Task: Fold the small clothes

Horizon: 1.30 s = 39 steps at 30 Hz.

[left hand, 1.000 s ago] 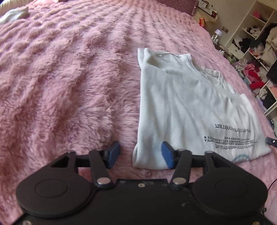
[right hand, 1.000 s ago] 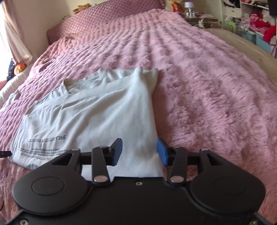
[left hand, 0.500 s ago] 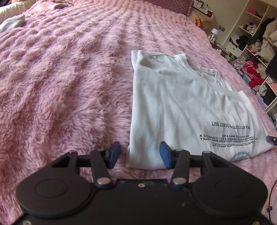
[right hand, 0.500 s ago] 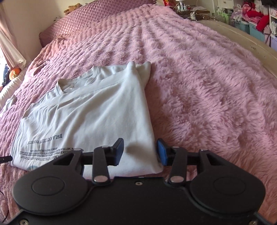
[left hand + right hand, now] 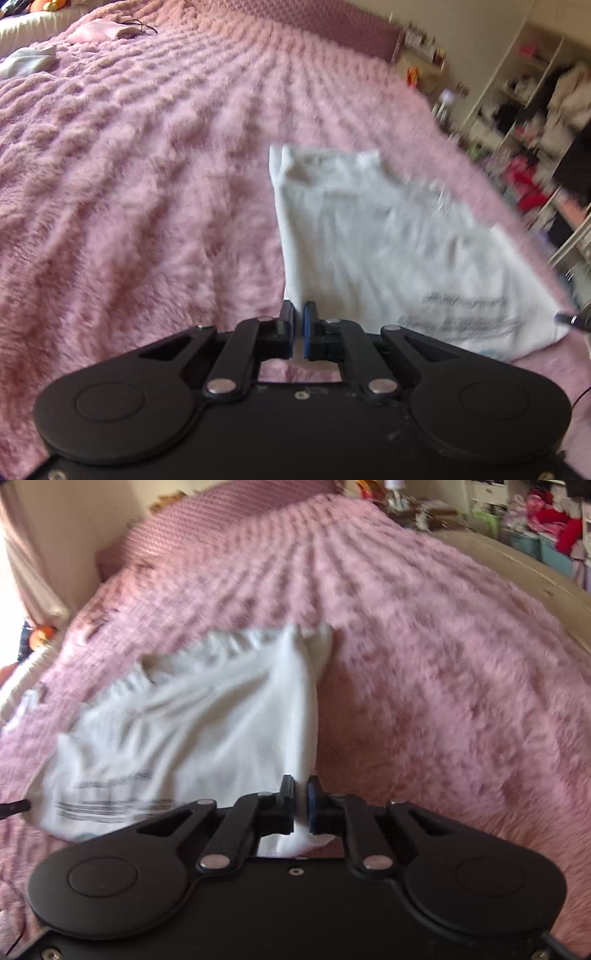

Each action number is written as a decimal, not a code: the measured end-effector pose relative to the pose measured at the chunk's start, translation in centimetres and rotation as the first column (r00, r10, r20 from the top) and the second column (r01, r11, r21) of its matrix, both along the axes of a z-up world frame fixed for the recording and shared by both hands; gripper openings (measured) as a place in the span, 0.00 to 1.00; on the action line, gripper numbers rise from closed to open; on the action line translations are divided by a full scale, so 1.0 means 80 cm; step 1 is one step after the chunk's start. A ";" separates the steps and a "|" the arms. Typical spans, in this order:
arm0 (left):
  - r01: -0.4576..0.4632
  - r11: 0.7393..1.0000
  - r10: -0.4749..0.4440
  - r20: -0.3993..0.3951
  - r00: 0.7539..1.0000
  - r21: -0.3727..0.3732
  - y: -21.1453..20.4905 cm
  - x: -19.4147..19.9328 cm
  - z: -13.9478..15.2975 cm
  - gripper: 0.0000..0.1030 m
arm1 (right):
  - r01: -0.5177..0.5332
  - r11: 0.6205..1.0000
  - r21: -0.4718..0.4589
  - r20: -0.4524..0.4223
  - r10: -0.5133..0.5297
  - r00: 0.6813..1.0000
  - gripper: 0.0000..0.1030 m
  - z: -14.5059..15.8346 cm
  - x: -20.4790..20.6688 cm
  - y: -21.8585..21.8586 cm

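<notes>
A white T-shirt (image 5: 376, 236) with dark printed text lies partly folded on a fluffy pink bedspread (image 5: 129, 184). My left gripper (image 5: 298, 321) is shut on the shirt's near left corner. In the right wrist view the same shirt (image 5: 207, 716) is lifted and creased, and my right gripper (image 5: 301, 794) is shut on its near right corner, with cloth showing between the blue pads. The tip of the other gripper shows at the shirt's far edge in each view. Both views are motion-blurred.
White and pink small clothes (image 5: 29, 62) lie at the far left of the bed. Shelves with clothes (image 5: 535, 122) stand to the right. A cream bed edge (image 5: 524, 565) and bins of clothes (image 5: 546, 528) lie beyond the bedspread. A quilted headboard (image 5: 229, 517) is at the back.
Both grippers have closed on the shirt's near corners, which they straddled open before. The shirt is now raised and wrinkled, and both views have shifted.
</notes>
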<state>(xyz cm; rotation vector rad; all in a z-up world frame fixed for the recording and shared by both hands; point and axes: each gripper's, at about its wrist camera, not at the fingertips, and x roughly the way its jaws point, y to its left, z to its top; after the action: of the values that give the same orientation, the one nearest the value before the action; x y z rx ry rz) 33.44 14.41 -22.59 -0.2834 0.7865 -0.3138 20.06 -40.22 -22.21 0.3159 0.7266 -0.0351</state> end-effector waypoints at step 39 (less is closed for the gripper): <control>-0.061 0.978 0.050 0.062 0.997 0.197 -0.100 0.233 -0.009 0.44 | 0.007 0.963 -0.268 0.027 0.000 1.000 0.42 -0.014 0.216 0.010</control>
<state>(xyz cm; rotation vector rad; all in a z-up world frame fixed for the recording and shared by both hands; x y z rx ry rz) 52.08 6.43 -23.27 -0.1073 0.7468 -0.1877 37.34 -39.39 -23.32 0.0581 0.6854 -0.1311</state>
